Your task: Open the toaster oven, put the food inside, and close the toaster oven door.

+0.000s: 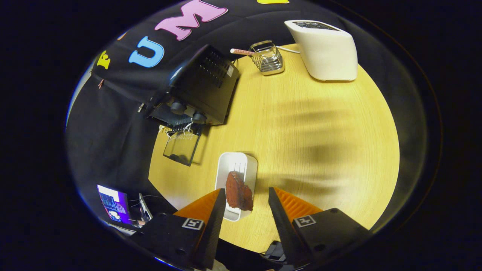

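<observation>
1. We hold the gripper (247, 195) fingers apart, touching nothing.
2. The food (238, 191) lies in a white tray (237, 162) between them, long axis running towards the toaster oven (196, 88), whose door (182, 147) hangs open at the table (320, 143) edge.

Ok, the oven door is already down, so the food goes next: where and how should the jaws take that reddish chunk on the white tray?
Grip the reddish chunk across its narrow sides, near its middle, coming down from above. It lies lengthwise along the white tray, roughly in line with the open gripper, so its flat faces suit the jaws. It sits by the tray's near end, just ahead of them.
</observation>
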`<state>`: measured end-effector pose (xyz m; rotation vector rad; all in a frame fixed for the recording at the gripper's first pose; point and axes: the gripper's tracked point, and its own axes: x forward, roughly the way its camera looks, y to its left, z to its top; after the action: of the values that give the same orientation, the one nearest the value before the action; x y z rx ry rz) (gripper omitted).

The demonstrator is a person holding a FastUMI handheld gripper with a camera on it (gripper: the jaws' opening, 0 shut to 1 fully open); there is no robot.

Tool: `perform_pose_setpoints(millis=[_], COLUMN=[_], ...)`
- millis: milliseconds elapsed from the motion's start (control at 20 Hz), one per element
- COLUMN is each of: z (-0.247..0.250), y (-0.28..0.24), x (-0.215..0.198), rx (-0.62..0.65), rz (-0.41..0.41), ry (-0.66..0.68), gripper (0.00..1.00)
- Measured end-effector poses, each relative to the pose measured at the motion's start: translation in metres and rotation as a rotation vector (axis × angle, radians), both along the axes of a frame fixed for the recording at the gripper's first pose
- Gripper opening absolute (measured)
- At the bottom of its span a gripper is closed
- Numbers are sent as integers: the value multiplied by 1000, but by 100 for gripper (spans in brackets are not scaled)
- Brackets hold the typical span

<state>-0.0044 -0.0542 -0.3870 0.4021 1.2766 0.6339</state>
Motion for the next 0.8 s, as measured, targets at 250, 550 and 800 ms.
perform_pose_setpoints(millis=[250,550,800], z=[-6,8,57], y=[16,9,3], x=[-6,-1,8], rx=[45,7,38], rz=[2,-55,-217], ry=[88,-12,-145], gripper=[25,12,12])
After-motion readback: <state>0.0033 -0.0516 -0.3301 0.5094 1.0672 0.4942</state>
